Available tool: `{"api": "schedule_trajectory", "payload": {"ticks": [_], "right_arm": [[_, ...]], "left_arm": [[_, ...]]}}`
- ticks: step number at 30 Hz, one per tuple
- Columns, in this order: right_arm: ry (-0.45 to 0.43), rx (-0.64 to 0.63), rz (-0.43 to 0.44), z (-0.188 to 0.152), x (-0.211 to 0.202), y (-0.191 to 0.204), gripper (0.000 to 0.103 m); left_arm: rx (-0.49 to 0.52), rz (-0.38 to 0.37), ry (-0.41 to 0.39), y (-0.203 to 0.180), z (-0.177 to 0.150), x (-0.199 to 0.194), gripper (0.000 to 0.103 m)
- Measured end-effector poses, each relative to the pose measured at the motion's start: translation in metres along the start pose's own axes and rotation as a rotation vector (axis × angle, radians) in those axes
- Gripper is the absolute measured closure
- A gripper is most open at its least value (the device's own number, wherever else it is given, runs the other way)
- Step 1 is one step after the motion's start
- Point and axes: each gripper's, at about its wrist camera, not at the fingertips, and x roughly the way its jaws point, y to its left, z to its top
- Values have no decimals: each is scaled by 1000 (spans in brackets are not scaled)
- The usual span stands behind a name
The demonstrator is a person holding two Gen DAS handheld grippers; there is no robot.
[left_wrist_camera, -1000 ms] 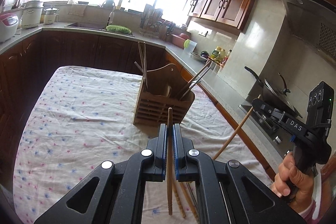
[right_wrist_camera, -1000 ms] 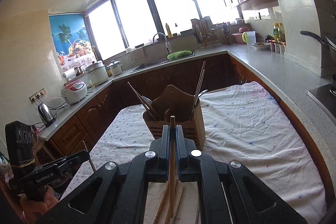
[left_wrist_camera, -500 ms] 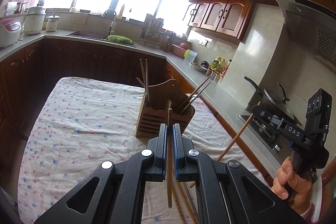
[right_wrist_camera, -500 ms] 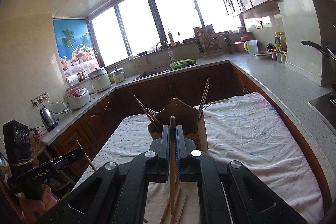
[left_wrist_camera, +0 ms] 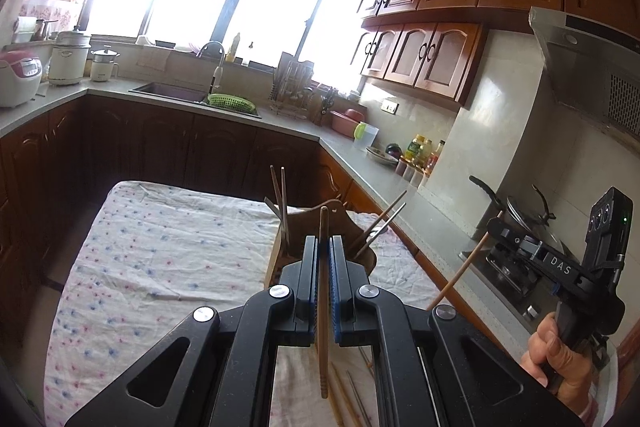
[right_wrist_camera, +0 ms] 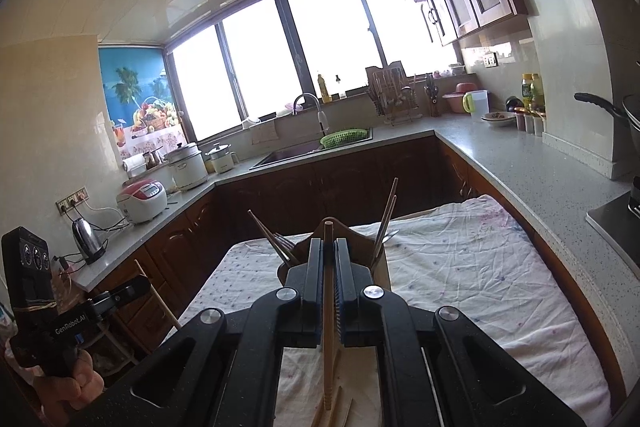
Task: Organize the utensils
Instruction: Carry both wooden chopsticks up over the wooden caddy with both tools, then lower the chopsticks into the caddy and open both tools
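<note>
White "DAS" lettering marks the right gripper (left_wrist_camera: 498, 225).

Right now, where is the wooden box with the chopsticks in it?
The holder stands on the cloth-covered table, just past both grippers' tips, centre in both views.

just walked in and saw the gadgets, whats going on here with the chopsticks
A person is sorting chopsticks with a handheld gripper in each hand. The left gripper is shut on one wooden chopstick, and the right gripper is shut on another chopstick. Both point toward the wooden utensil holder on the cloth-covered table, which already holds several chopsticks. More loose chopsticks lie on the cloth below.
</note>
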Motion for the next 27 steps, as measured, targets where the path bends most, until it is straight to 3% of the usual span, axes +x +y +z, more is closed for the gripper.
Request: {"api": "schedule_trajectory", "payload": {"ticks": [9,16,22,27], "right_arm": [[-95,2,-33,44,24,-3,98],[-149,22,-52,76,54,-11,98],[-184,26,-78,84,78,-21,98],[-182,32,-92,66,95,-30,98]], "left_arm": [[34,18,-125,-4,43,21,100],[49,46,-200,-4,70,61,100],[33,83,-206,1,56,110,100],[0,108,-196,7,32,145,100]]}}
